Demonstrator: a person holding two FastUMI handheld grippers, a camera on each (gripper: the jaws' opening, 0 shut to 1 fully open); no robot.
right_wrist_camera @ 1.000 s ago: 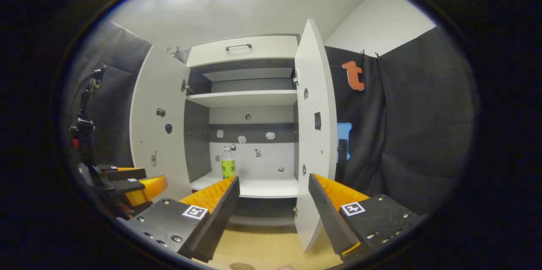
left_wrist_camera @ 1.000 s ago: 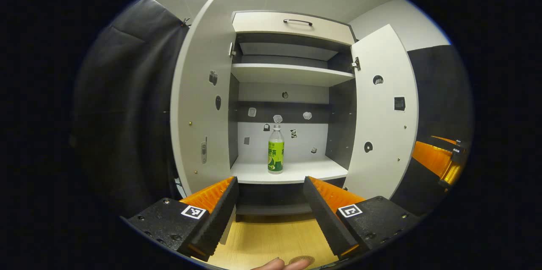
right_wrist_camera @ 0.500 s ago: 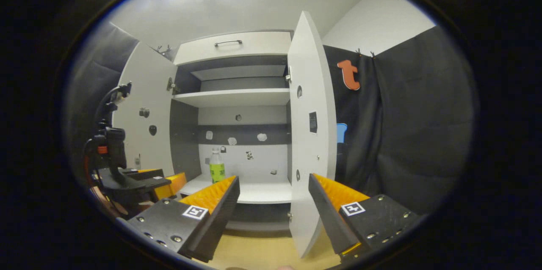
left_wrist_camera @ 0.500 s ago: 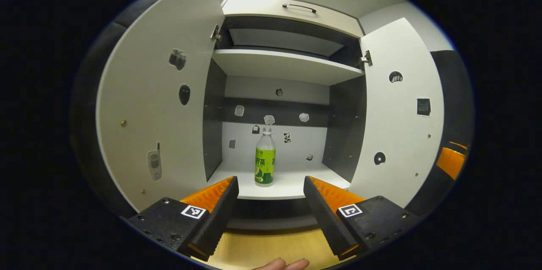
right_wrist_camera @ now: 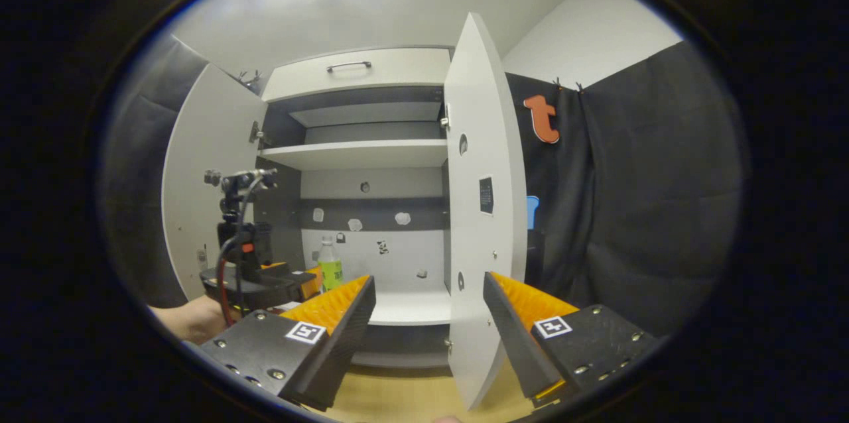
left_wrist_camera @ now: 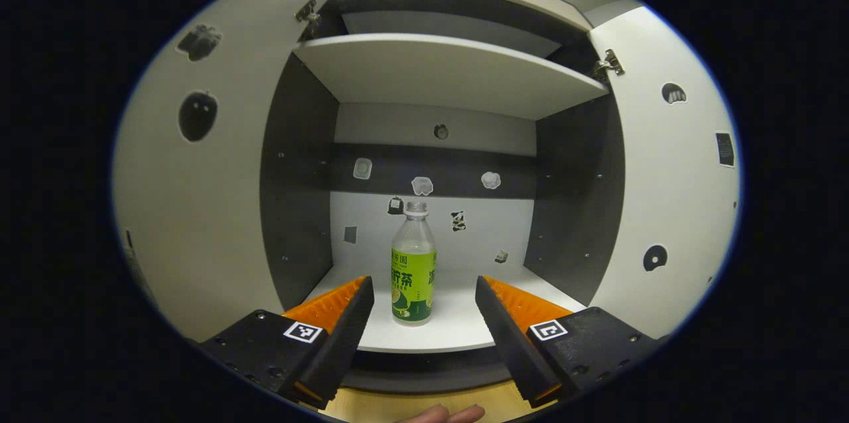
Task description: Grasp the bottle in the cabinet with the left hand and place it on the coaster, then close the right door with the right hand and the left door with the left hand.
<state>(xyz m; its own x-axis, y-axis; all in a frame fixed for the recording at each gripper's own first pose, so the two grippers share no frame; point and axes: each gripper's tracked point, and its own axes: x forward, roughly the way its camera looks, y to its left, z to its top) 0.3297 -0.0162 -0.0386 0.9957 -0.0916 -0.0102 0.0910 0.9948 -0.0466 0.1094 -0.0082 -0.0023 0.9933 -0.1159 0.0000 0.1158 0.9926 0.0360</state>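
Our left tool (left_wrist_camera: 424, 317) is released, its fingers spread wide to either side of the bottle (left_wrist_camera: 413, 264), which stands upright at 12 o'clock on the cabinet's lower shelf (left_wrist_camera: 457, 330), untouched. We judge the tool is held level and lined up this way so the bottle's body can pass between the fingers before they clench. The bottle sits near the shelf's front edge, which should make the reach short. Our right tool (right_wrist_camera: 428, 327) is also released and grips nothing; it hangs back in front of the cabinet, with the edge of the right door (right_wrist_camera: 481, 211) at about 1 o'clock, likely waiting for its turn to push that door shut.

The left gripper view gives us the close look: the bottle centred between the fingers, the upper shelf (left_wrist_camera: 451, 71) overhead, both doors swung out at 9 and 3 o'clock. The right gripper view gives us the wider scene: the left tool (right_wrist_camera: 292, 277) at 9 o'clock, the hand (right_wrist_camera: 189, 318) holding it, the left door (right_wrist_camera: 205, 178) open behind it, and the wooden tabletop (right_wrist_camera: 398, 396) below the cabinet. We cannot make out the coaster
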